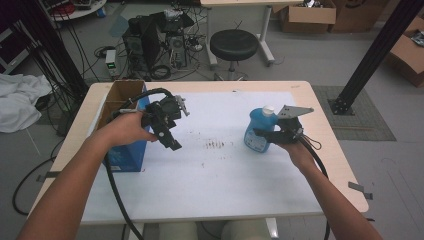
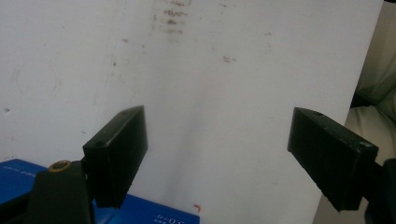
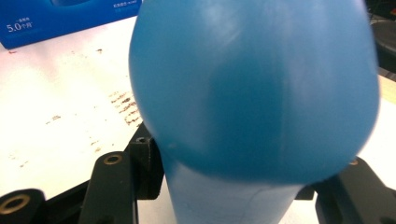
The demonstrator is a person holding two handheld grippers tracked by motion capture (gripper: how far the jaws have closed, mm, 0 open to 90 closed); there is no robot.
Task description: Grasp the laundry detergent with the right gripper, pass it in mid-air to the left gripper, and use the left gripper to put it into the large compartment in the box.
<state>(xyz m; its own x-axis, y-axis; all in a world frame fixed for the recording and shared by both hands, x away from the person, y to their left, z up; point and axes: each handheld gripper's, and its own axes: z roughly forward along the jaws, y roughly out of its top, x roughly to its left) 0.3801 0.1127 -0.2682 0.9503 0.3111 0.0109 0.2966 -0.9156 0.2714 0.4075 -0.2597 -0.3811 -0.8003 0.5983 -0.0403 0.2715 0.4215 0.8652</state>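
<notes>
Forearms over stained white table (image 1: 215, 170), right gripper (image 1: 265, 133) clamping blue bottle (image 1: 257, 131), left gripper (image 1: 172, 131) wide, cluttered floor (image 1: 320, 65)

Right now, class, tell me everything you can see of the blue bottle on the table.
The blue bottle looks like smooth, glossy plastic, with a white cap on top and a rounded body. It stands upright on the white table cover, at the right side. The right gripper is shut on its body, one black jaw on each side.
</notes>
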